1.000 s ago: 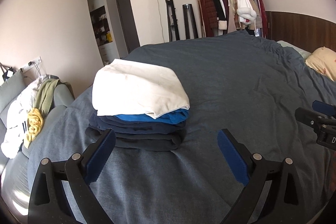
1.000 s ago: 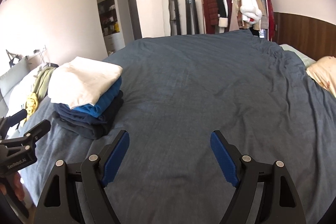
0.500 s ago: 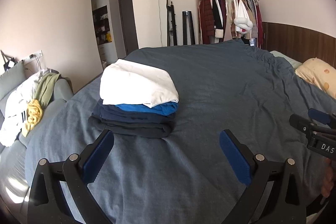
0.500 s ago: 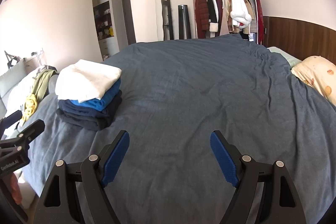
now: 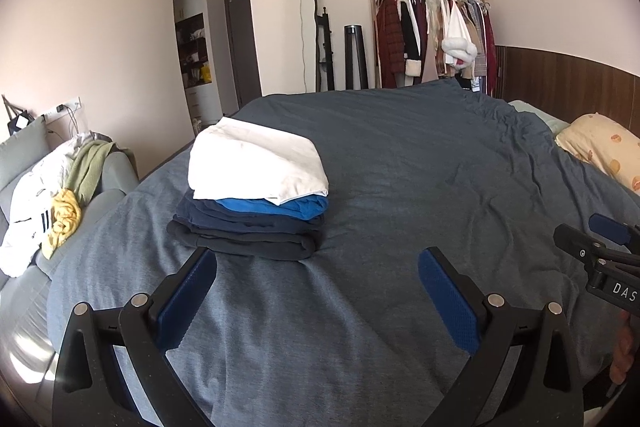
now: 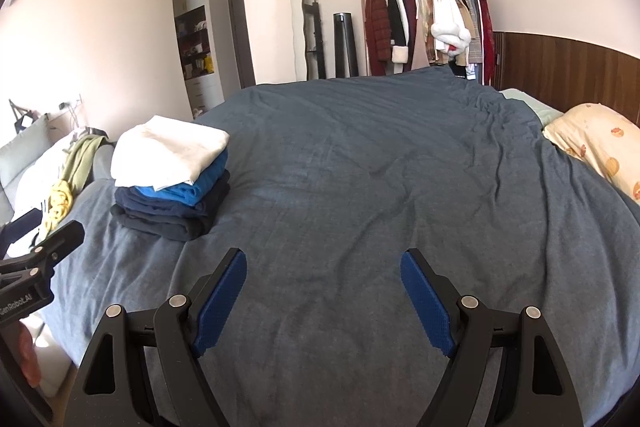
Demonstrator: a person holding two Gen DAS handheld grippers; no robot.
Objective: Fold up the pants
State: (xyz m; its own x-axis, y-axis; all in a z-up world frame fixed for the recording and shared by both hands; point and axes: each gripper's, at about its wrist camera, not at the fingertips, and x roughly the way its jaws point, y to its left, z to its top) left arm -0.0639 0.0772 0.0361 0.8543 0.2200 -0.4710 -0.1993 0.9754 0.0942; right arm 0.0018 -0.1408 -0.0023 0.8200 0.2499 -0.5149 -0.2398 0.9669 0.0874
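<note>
Right wrist: folded stack (image 6: 168,183) near bed (image 6: 360,155) left edge

White pants (image 5: 256,163) top blue, navy ones; blue-grey duvet (image 5: 400,155).

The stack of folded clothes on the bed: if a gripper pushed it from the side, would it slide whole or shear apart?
The stack is soft cloth, so it probably shears. The white top piece overhangs and would likely slip first. The wrinkled duvet should drag on the bottom layer.

Left gripper (image 5: 318,281), jaws wide apart and empty, above blue duvet (image 5: 400,167) near folded clothes stack (image 5: 252,195).
</note>
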